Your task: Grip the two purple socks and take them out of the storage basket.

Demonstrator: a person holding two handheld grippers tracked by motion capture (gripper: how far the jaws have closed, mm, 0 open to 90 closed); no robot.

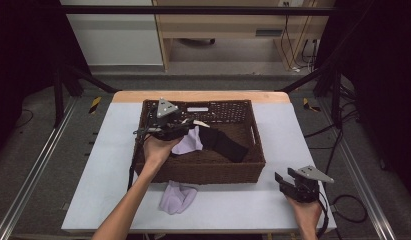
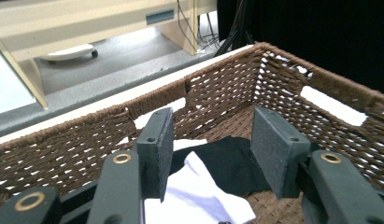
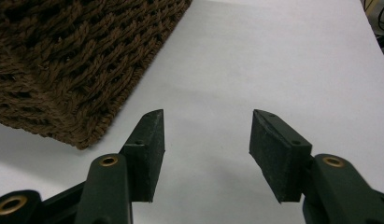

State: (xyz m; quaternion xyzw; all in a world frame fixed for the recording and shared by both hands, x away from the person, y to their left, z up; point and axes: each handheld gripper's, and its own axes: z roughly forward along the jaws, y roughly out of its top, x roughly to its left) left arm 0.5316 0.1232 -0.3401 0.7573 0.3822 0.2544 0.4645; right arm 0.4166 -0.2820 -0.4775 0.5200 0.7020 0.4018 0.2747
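Now, working from the left: my left claw (image 1: 185, 125) hangs over the left half of the wicker basket (image 1: 208, 172), its jaws pointing right and toward the far wall. In the left gripper view the pads stand apart with nothing pressed between them; a pale lilac sock (image 2: 199, 196) lies just below and slightly near of the jaws, and a black sock (image 2: 227, 161) lies beyond it toward the far right corner. From above, the lilac sock in the basket (image 1: 189, 142) sits right beside the claw tips, and the black sock (image 1: 225, 144) runs with its long axis slanting from the basket's middle down toward the near right.

Moving on along the bench (image 1: 118, 150), a second lilac sock (image 1: 178, 197) lies outside the basket, just against its near wall, left of centre. I judge it the next thing to fetch. It lies near of and a little left of the left claw, with the basket's near wall between them, so the left hand is the closer one.

At the far right, my right claw (image 1: 285, 181) rests near the bench's near right corner, well apart from that sock. Its jaws stand parted with only bare bench between them, holding nothing.
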